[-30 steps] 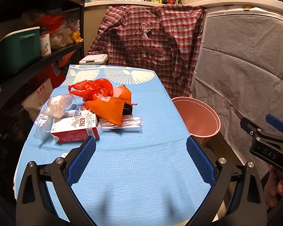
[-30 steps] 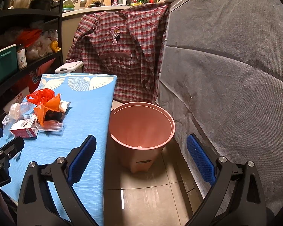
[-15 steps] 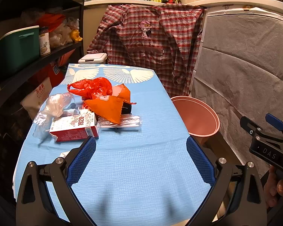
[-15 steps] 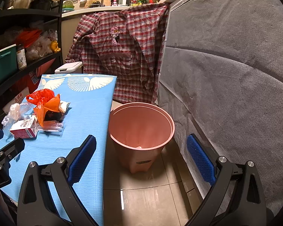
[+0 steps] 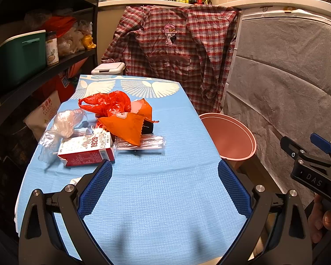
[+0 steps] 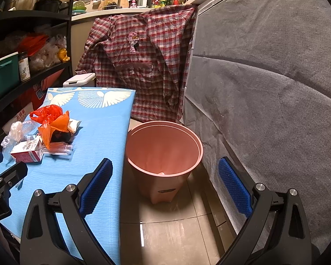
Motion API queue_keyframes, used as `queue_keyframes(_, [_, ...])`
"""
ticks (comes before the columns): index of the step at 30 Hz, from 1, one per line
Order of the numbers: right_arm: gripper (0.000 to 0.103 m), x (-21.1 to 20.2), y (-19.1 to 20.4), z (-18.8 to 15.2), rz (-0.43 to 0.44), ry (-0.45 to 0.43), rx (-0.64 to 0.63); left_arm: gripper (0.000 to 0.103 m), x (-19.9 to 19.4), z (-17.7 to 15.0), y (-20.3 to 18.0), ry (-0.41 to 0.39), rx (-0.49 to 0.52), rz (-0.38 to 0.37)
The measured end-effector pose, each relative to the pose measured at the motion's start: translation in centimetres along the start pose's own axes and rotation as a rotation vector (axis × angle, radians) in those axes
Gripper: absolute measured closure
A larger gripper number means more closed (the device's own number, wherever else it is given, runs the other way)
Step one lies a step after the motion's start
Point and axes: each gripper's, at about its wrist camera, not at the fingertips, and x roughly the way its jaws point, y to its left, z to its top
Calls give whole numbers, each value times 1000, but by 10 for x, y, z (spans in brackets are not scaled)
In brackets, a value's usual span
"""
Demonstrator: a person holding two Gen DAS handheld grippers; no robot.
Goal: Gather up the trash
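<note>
Several pieces of trash sit bunched on the left half of the blue tablecloth (image 5: 165, 198), and nothing is in my grip yet. Farthest left lies a crumpled clear plastic bag (image 5: 61, 125), slumped toward the table's edge. Just beside it is the red-and-white milk carton (image 5: 87, 152), on its side and nearest to my left gripper (image 5: 164, 186), whose blue pads are spread wide with nothing between them. I hold it low over the bare cloth, aimed at the pile, because the carton looks like the easiest first pick: stiff and boxy, with flat faces to pinch.

Behind the carton the red plastic bag (image 5: 108, 103) and the orange wrapper (image 5: 128, 128) lean on each other over something dark that I cannot make out. A clear plastic sleeve (image 5: 141, 143) lies flat in front of them, touching the wrapper's lower corner. The soft pieces will likely crush and slip, so I judge they want a deeper bite.

Off the table's right edge, on the tiled floor, stands the pink bin (image 6: 163, 148), upright and open-mouthed, close against the cloth's hanging side. That placement suits me: a short swing over the edge should drop each piece in. My right gripper (image 6: 164, 185) hangs above the floor facing the bin, its pads also wide apart and unloaded, waiting well clear of the pile.
</note>
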Motion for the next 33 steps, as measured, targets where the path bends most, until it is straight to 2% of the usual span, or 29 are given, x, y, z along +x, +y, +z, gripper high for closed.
queue_keyframes(10, [9, 0, -1, 1, -4, -6, 4, 10, 0, 0, -1, -1, 0, 0])
queue_keyframes(17, [13, 0, 0, 1, -7, -5, 5, 10, -1, 0, -2, -11, 1, 13])
queue_keyframes(19, [13, -1, 1, 0, -4, -7, 9, 15, -4, 1, -3, -27, 0, 27])
queue_keyframes(22, [14, -2, 3, 0, 10, -4, 14, 17, -12, 5, -5, -63, 10, 39])
queue_keyframes(24, [18, -3, 5, 4, 21, -8, 11, 18, -21, 10, -6, -98, 25, 35])
queue_keyframes(28, [23, -10, 16, 13, 50, -40, -6, 23, -31, 22, -3, -119, 45, 20])
queue_keyframes(33, [34, -20, 35, 38, 130, -74, -20, 41, -37, 50, 17, -98, 54, -20])
